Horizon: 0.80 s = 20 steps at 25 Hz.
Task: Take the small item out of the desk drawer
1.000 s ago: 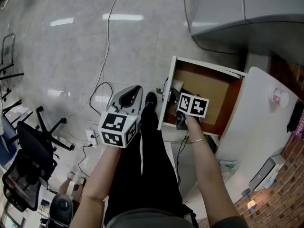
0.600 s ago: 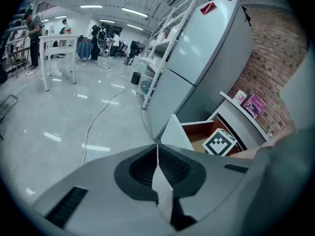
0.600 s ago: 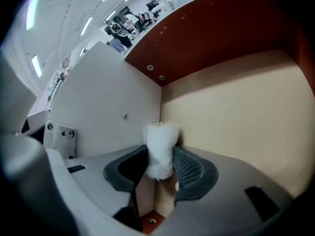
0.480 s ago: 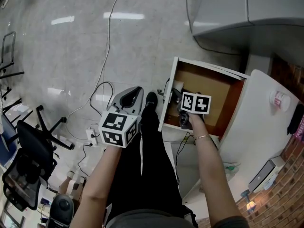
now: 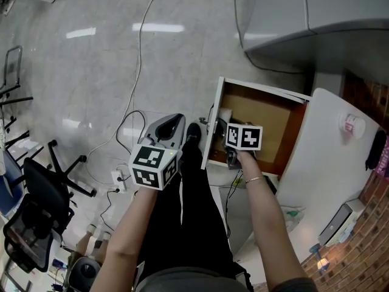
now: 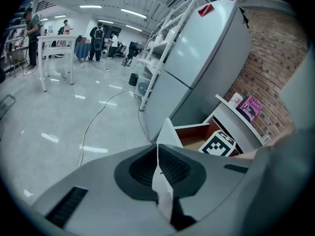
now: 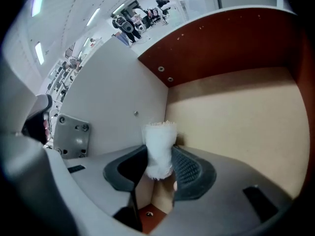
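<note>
Brown board lines the floor of the open drawer (image 5: 270,119), which has white outer walls. The right gripper (image 7: 160,165) reaches into its near corner, close to the white front wall. Its jaws are closing, with the small item (image 7: 159,146) between them and both ribbed pads against its sides. The left gripper (image 5: 165,128) hangs outside the drawer, above the person's leg, with its jaws together and nothing between them.

Procedure for the step in hand, as judged from this position:
- Complete the closure until the item is held firmly. It looks soft, so avoid crushing it.
- Keep the pads at mid-height on the item, where they now sit.
- Lift straight up before any sideways travel. The front wall is just beside the jaws and may catch them.
- Leave the left gripper clear of the drawer.

The small item is white and stands upright. It resembles a short roll of fabric or fibre, with a frayed upper edge and a fuzzy surface.
</note>
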Tool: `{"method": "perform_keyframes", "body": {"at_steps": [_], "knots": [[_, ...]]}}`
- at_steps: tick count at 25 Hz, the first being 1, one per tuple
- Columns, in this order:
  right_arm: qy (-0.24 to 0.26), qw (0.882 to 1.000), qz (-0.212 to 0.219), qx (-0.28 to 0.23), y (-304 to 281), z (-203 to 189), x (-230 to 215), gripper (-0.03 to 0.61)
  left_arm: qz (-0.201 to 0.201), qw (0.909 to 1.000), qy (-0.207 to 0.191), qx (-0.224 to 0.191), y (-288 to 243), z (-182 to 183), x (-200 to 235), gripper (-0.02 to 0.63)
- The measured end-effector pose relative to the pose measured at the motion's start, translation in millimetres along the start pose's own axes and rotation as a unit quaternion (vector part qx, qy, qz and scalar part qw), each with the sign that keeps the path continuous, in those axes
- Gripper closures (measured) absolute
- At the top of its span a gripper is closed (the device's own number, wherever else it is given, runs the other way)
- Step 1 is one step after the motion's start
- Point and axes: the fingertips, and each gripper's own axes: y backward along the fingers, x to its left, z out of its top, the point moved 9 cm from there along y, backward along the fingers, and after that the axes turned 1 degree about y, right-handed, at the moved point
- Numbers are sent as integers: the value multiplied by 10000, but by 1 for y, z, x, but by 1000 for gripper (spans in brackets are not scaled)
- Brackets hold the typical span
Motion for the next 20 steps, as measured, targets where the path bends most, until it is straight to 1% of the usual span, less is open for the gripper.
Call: {"method": "perform_keyframes", "body": {"at_steps": [7,15,20], "knots": [[-15,9987,-444,-247,25,-2,4,416,-48,9999,-78,-62,8,4,-6,589],[-287,9960,-513,-677,63,-7,22,416,-142,9996,-220,-88,27,5,-15,589],[-305,9926,-497,-1068,89,-7,41,416,-193,9990,-321,-222,39,13,-17,589]]}}
